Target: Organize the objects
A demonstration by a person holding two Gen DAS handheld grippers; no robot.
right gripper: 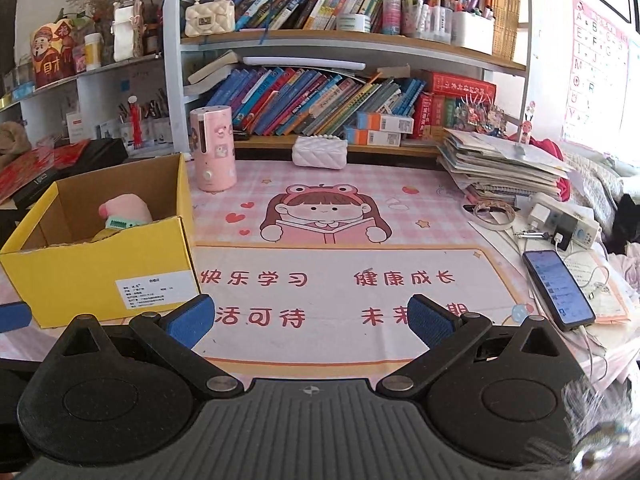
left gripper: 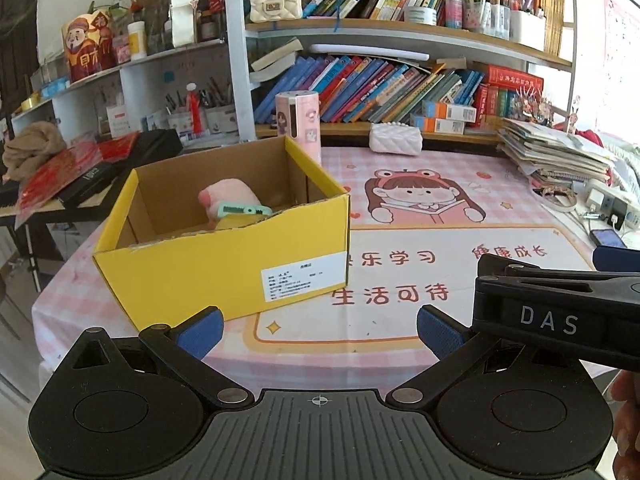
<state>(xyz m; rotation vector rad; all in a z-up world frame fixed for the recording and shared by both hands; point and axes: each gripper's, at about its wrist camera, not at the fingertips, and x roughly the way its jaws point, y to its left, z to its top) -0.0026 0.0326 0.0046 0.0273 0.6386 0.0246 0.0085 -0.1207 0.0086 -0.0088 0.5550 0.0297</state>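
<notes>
The bookshelf (left gripper: 400, 32) is seen across the top of both frames, packed with leaning books; a cream quilted handbag (left gripper: 276, 2) with a bead handle is stood on its upper board. The table is covered by a pink checked mat (right gripper: 344, 280) printed with a cartoon girl reading — it fills the centre of both views.

The yellow cardboard box (left gripper: 224, 268) is placed left of centre in the left wrist view and at the left edge in the right wrist view, open on top, white label on its front face. A pink plush toy (left gripper: 224, 196) and a mint-green comb-like item (left gripper: 244, 211) are seen inside it, with something yellow beneath, too hidden to name.

A stack of papers and notebooks (right gripper: 500, 164) is piled at right of frame. A pink cylindrical dispenser (right gripper: 211, 148) is stood upright just behind the box; a white quilted purse (right gripper: 319, 152) is laid at the shelf foot, centre.

A smartphone (right gripper: 558, 290), screen lit and cabled, is laid at lower right, with a power strip (right gripper: 568, 224) behind it.

Left gripper (left gripper: 318, 326) — fingers spread apart, nothing between them, over the mat just before the box. Right gripper (right gripper: 310, 318) — fingers likewise apart and empty; its black body is seen at the right edge of the left wrist view.
</notes>
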